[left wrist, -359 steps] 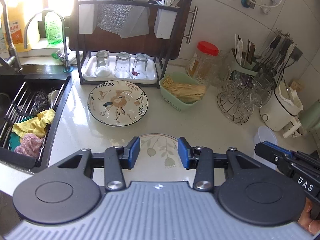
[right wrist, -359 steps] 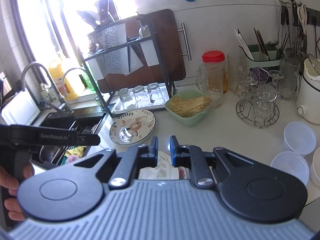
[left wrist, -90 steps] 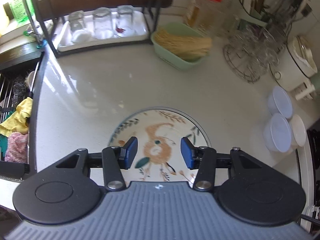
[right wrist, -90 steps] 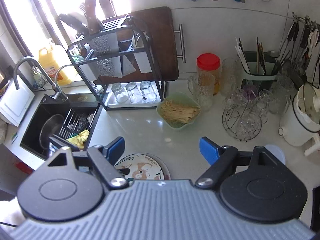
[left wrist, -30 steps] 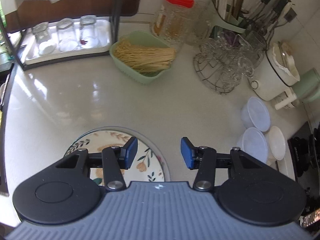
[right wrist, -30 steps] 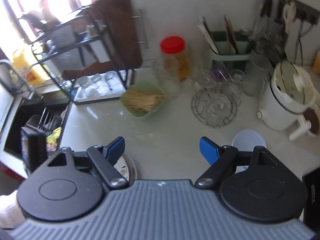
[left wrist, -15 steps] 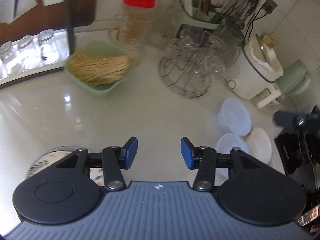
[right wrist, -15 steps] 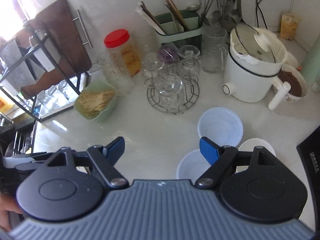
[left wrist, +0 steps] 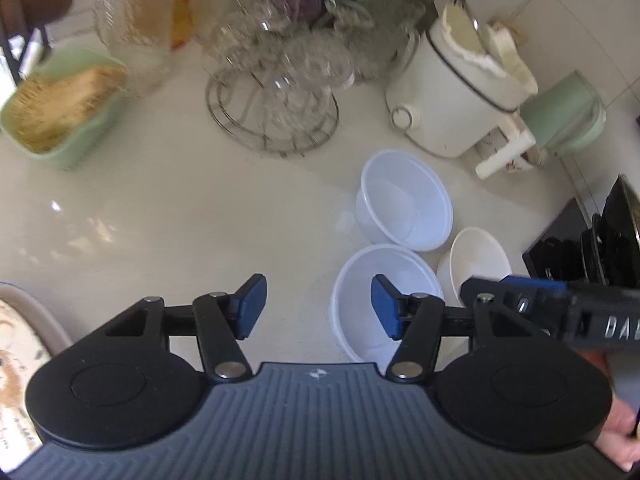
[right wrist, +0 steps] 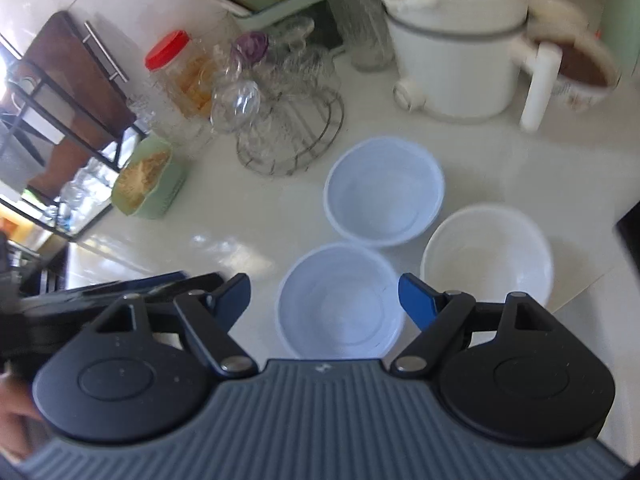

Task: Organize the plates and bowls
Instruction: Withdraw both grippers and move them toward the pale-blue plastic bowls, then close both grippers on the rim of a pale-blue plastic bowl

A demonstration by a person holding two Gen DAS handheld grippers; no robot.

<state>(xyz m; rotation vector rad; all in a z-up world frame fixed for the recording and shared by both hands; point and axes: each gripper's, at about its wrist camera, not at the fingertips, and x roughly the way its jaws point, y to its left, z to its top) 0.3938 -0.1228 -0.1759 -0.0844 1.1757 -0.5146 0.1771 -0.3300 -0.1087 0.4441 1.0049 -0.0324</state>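
Bowls come next, by my judgement. From the left wrist, the left gripper (left wrist: pixel 318 306) hangs with jaws open and empty over the counter (left wrist: pixel 168 208); the plate's (left wrist: pixel 24 320) rim shows at the left edge. From the right wrist, the right gripper (right wrist: pixel 324 298) is spread wide above the near bowl (right wrist: pixel 338 304), with the far bowl (right wrist: pixel 384 190) and the white bowl (right wrist: pixel 486 254) just beside it. Best to straddle one wall of the near bowl's rim, then close gently.

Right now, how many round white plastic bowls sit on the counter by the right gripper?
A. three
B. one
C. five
A: three bowls sit close together, the near bowl just ahead of the open right gripper, the far bowl, and the right-hand bowl.
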